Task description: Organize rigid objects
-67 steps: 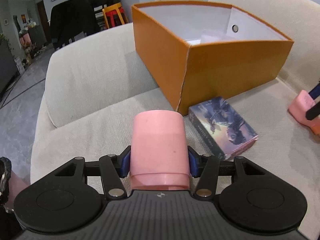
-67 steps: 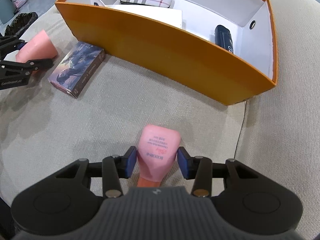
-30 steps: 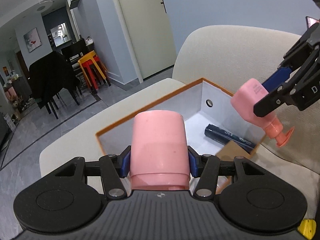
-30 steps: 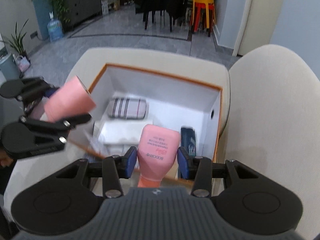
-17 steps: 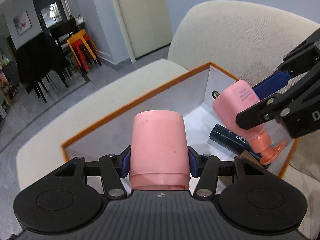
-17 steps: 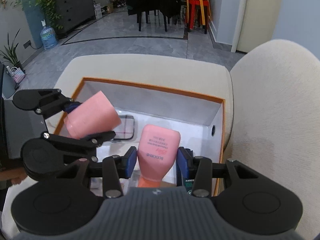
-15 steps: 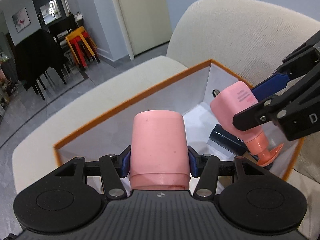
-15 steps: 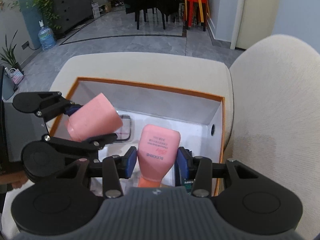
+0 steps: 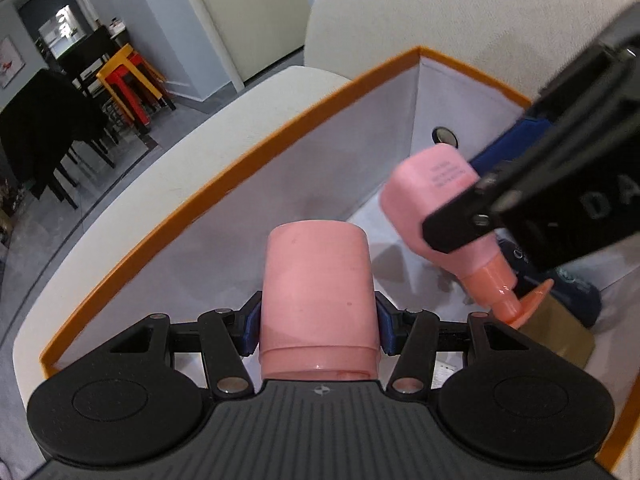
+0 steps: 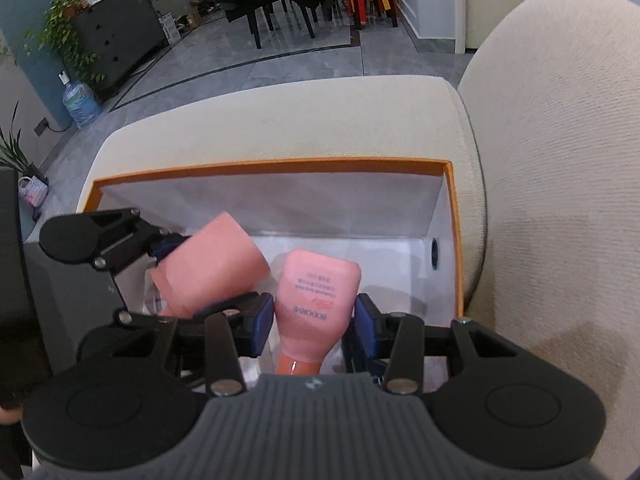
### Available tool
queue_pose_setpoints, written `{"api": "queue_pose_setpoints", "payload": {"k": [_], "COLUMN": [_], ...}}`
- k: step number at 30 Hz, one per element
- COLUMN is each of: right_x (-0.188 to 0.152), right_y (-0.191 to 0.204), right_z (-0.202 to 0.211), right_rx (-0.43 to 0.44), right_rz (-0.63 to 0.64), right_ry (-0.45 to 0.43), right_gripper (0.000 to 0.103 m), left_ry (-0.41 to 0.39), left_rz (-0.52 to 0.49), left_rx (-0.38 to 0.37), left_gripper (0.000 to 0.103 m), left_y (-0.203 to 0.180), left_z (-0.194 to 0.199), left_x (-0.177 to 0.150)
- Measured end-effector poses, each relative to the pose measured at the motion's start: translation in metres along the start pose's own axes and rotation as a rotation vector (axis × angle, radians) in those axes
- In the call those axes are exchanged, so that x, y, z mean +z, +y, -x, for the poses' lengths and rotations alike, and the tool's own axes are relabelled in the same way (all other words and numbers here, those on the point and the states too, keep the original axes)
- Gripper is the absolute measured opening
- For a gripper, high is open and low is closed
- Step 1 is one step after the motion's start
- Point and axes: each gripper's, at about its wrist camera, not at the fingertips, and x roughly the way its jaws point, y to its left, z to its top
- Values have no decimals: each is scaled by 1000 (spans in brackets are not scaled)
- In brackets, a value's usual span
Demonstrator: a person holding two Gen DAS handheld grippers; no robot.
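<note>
My left gripper [image 9: 318,322] is shut on a pink cup [image 9: 318,296] and holds it inside the open orange box [image 9: 240,168], white within. My right gripper [image 10: 314,322] is shut on a pink bottle [image 10: 316,300] with an orange flip cap, also held down inside the box [image 10: 280,168]. In the left wrist view the bottle [image 9: 444,216] hangs cap down at the right, close beside the cup. In the right wrist view the cup [image 10: 208,276] sits just left of the bottle. A dark blue tube [image 9: 576,284] lies on the box floor under the bottle.
The box stands on a cream sofa [image 10: 552,160] against its backrest. A gold-coloured flat item [image 9: 560,340] lies in the box near the tube. Beyond the sofa there are dark chairs and coloured stools [image 9: 128,80] on a grey floor.
Both grippers carried their objects from the sofa seat up over the box and have now lowered them deeper inside. The cup and bottle are closer together.
</note>
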Motion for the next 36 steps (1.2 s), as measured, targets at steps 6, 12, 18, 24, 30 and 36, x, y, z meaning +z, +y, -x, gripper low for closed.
{"api": "queue_pose_setpoints", "payload": {"k": [6, 12, 18, 24, 30, 36], "right_x": [5, 6, 6, 7, 10, 7], "right_y": [0, 1, 2, 2, 0, 2], "right_z": [-18, -27, -34, -40, -28, -10], "right_rx": [-1, -8, -22, -19, -7, -8], "right_rz": [-5, 2, 3, -1, -8, -2], "right_ry": [18, 34, 38, 42, 16, 1], "right_gripper": [44, 44, 44, 45, 47, 47], "left_ry": [18, 31, 70, 72, 43, 11], "left_rz": [-26, -29, -11, -21, -68, -89], "left_rx": [3, -6, -32, -16, 4, 27], "left_gripper": [62, 62, 66, 80, 83, 84], "left_y": [-3, -2, 2, 2, -3, -4], "left_z": [-9, -13, -20, -15, 1, 21], "left_x": [4, 9, 8, 9, 14, 18]}}
